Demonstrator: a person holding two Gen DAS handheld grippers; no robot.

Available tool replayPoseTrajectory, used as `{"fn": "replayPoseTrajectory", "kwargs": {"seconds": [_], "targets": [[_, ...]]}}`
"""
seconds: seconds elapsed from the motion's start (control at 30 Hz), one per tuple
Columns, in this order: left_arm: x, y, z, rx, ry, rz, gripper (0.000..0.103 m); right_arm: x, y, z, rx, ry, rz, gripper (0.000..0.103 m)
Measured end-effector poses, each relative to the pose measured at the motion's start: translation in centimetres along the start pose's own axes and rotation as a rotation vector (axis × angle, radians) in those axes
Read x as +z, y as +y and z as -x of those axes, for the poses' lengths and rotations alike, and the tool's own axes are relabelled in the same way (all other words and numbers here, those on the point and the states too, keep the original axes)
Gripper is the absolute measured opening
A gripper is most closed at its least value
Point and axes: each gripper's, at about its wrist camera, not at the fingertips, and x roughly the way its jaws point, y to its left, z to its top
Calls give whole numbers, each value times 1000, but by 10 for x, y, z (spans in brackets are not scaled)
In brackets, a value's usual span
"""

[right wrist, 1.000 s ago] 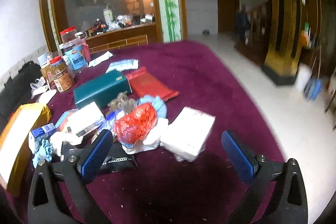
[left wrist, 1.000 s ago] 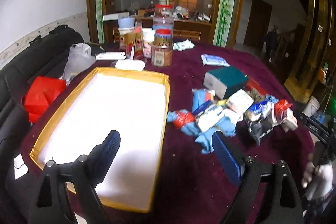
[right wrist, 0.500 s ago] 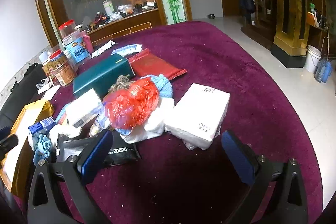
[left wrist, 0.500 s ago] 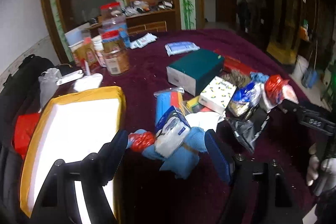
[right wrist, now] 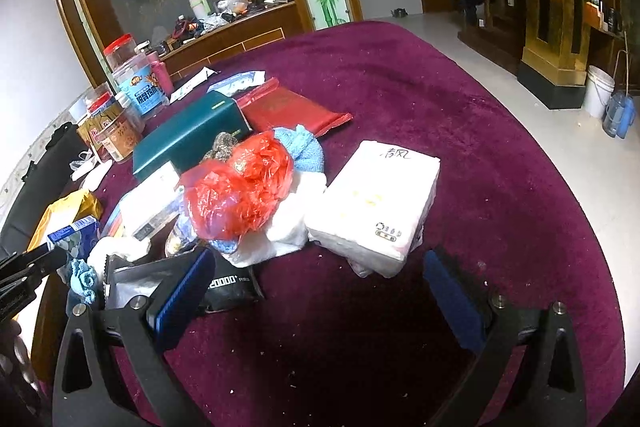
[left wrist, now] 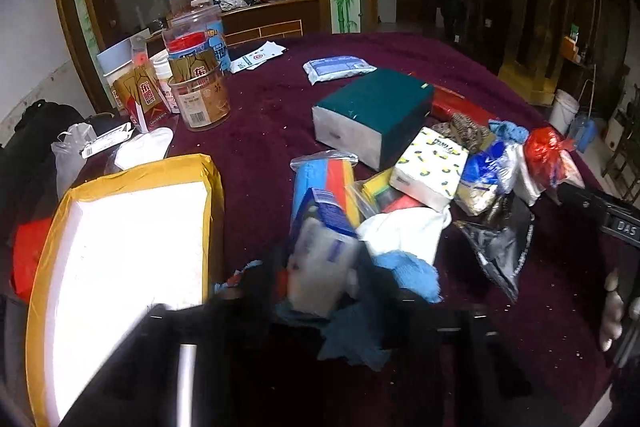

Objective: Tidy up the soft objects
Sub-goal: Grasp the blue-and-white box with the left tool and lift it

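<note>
The left gripper [left wrist: 320, 287] is closing around a blue-and-white tissue pack [left wrist: 320, 255] between its jaws, starting a pickup. Next, lift it toward the yellow tray [left wrist: 52, 227] to the gripper's left. The right gripper [right wrist: 316, 291] hangs spread, empty.

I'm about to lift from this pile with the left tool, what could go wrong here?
1. The left tool is closing around a blue-and-white pack tangled in blue cloth; the cloth may get dragged along.
2. Lifting could topple the lemon-print tissue pack leaning on the pile.
3. The yellow-edged tray sits close; a hasty swing might clip its rim.
</note>
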Motion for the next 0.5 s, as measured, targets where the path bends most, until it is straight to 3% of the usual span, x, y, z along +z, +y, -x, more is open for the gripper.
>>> {"fn": "replayPoseTrajectory", "kwargs": {"seconds": [0.03, 0.1, 0.17, 0.2, 0.33, 0.5], "targets": [[1, 0, -3, 14, -2, -6, 62, 0, 0, 0, -1, 0, 1, 103], [4, 0, -8, 23, 3, -10, 61, -1, 0, 0, -3, 4, 4, 103], [6, 1, -13, 4, 17, 5, 40, -1, 1, 0, -6, 6, 6, 103], [7, 2, -16, -12, 37, 18, 19, -1, 1, -1, -7, 7, 7, 103], [4, 13, 0, -69, -12, 98, 19, 0, 2, -1, -10, 10, 9, 103], [-9, 28, 51, -165, -117, 208, 19, -1, 1, -3, -7, 19, 4, 103]]}}
